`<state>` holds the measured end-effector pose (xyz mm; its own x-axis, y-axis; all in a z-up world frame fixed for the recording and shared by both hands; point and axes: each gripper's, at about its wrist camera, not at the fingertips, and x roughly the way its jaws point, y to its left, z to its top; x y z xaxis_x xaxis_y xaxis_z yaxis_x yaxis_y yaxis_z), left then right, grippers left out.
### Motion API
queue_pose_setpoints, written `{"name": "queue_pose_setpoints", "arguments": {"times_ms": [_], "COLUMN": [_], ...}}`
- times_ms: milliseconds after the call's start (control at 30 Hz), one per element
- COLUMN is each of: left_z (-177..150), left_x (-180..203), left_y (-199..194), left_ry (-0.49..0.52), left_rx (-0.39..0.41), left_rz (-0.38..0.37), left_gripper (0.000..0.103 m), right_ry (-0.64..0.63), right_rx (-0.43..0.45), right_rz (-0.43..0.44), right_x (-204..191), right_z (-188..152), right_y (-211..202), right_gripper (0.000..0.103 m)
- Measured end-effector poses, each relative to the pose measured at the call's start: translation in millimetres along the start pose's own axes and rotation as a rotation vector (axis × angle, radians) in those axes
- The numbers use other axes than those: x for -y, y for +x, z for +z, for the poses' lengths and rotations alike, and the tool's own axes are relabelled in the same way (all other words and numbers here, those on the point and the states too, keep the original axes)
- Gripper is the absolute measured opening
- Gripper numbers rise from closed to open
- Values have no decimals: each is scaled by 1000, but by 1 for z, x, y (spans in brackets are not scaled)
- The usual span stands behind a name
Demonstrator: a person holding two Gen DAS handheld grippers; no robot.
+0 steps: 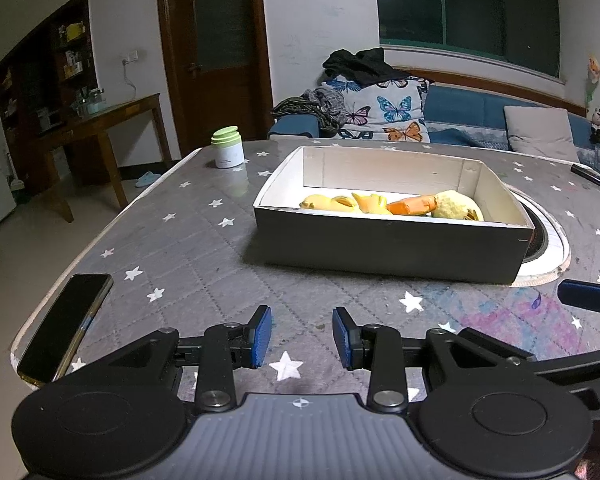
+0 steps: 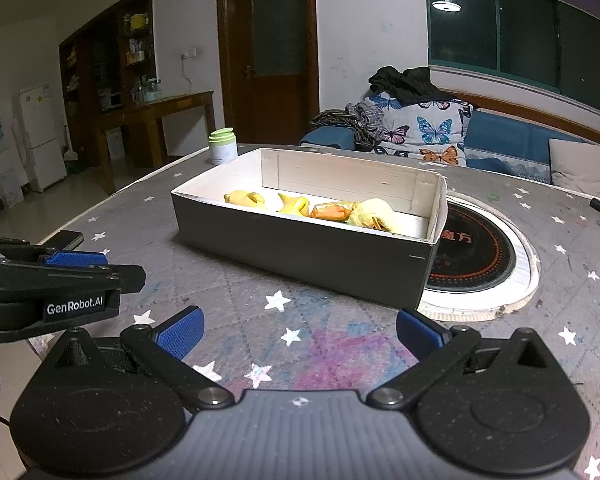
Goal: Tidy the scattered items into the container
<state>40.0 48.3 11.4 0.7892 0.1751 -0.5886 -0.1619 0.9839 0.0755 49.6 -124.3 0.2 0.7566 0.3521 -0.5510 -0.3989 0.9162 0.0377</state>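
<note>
The box [image 1: 392, 248] sits on the star-patterned counter [image 1: 204, 248] at twelve o'clock from both grippers, holding yellow toys [image 1: 340, 203], an orange piece [image 1: 416, 205] and a pale plush [image 1: 458, 205]. The left gripper [image 1: 302, 336] hovers with jaws apart and empty; the right gripper [image 2: 300, 334] hovers with jaws wide apart. A phone [image 1: 66, 326] lies at nine o'clock, and a green-lidded jar [image 1: 228, 147] stands at eleven.

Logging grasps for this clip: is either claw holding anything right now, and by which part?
Nothing is held. The left claw and the right claw are both open and empty above the table; the toys lie in the box.
</note>
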Motion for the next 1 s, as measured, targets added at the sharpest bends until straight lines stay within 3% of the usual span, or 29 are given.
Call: {"name": "queue_pose_setpoints", "arguments": {"times_ms": [1000], "left_z": [8], "left_x": [2], "left_y": [18], "left_ry": [10], "left_rx": [-19], "left_rz": [-5], "left_gripper": [37], "right_ry": [10], "right_rx": [-22], "right_rz": [1], "right_x": [3], "right_z": [5], "right_y": [17], "right_gripper": [103]}}
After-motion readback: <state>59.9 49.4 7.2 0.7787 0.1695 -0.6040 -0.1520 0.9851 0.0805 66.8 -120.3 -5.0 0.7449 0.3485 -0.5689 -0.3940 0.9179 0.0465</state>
